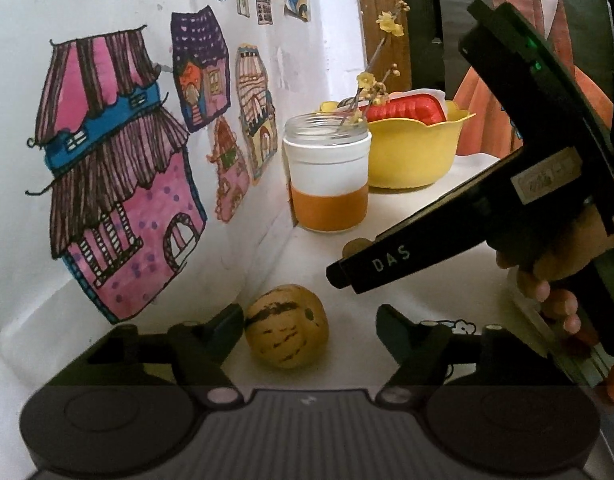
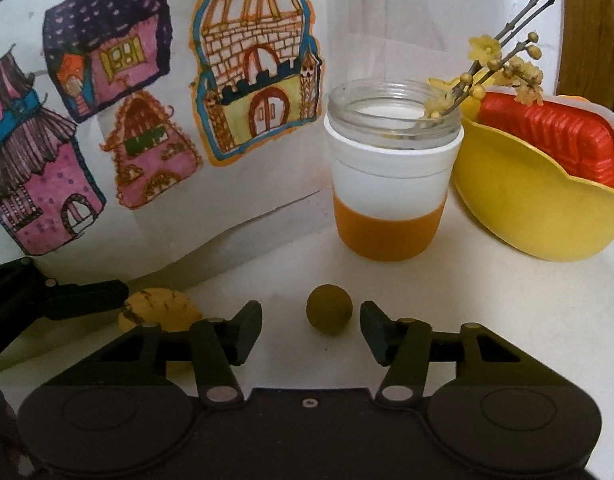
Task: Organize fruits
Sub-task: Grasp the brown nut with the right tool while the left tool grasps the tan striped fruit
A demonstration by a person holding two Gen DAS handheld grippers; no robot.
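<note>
A tan round fruit with dark streaks (image 1: 287, 326) lies on the white table close to the wall, between the spread fingers of my open left gripper (image 1: 310, 330), nearer the left finger. The same fruit (image 2: 159, 310) shows partly hidden at the lower left of the right wrist view. A small olive-brown round fruit (image 2: 329, 309) rests between the fingers of my open right gripper (image 2: 311, 330), touching neither. In the left wrist view the right gripper (image 1: 349, 270) reaches in from the right, held by a hand (image 1: 555, 280). A yellow bowl (image 1: 411, 152) at the back holds a red tray (image 1: 407, 110).
A glass jar with a white and orange sleeve (image 2: 391, 184) holds a twig with yellow blossoms (image 2: 503, 60), beside the yellow bowl (image 2: 527, 208). A wall sheet with drawn houses (image 1: 119, 168) bounds the table on the left. A wooden post (image 1: 381, 16) stands behind.
</note>
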